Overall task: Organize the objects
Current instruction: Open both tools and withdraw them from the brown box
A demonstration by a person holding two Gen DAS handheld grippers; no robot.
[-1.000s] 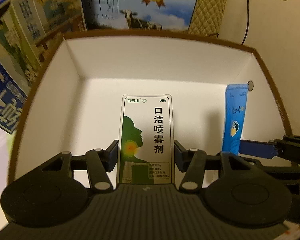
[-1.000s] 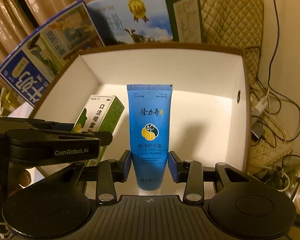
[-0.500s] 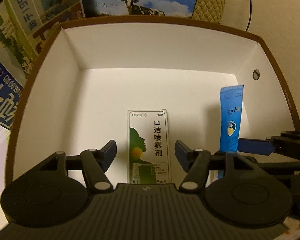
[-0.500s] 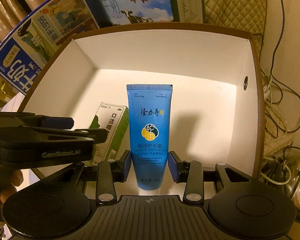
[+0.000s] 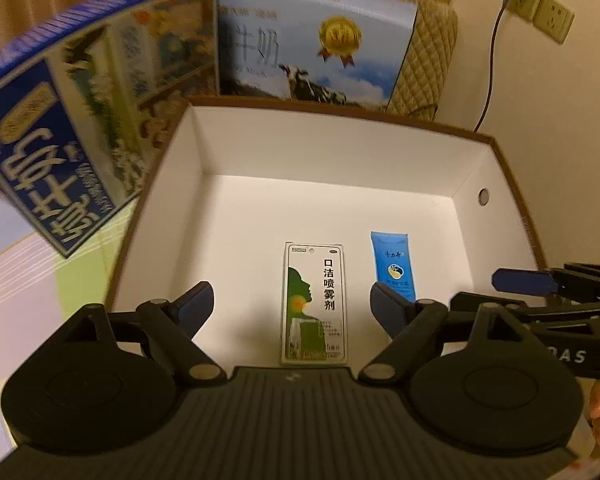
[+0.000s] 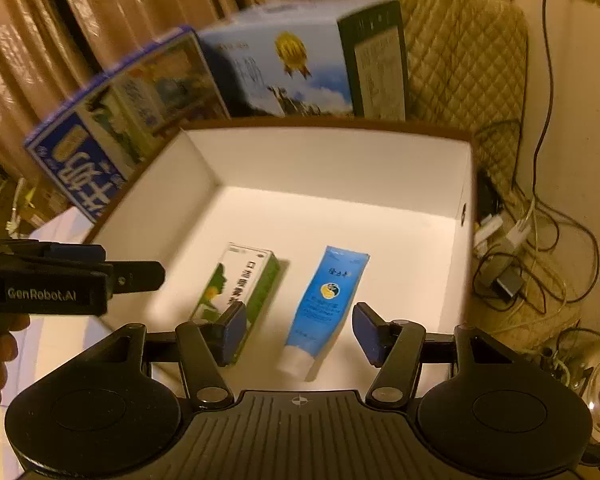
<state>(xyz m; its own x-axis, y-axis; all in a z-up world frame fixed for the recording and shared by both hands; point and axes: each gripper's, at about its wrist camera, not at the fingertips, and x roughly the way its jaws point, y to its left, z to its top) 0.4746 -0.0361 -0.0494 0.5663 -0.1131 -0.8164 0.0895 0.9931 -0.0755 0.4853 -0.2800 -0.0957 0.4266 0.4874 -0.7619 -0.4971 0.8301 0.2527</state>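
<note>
Hovering with fingers spread, the left gripper (image 5: 290, 300) and right gripper (image 6: 300, 334) held nothing; dipping low could nudge the mouth-spray box (image 5: 315, 302) against the hand-cream tube (image 6: 324, 300) at lower centre.

It looks like a home, with curtains (image 6: 60, 40), milk boxes (image 5: 316, 40) and a padded chair (image 6: 460, 60).

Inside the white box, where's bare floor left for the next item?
The far half of the box floor, behind the spray carton and blue tube, is bare; so are strips along the left and right walls. Crowded: near centre, where both lie side by side under the open claws.
</note>
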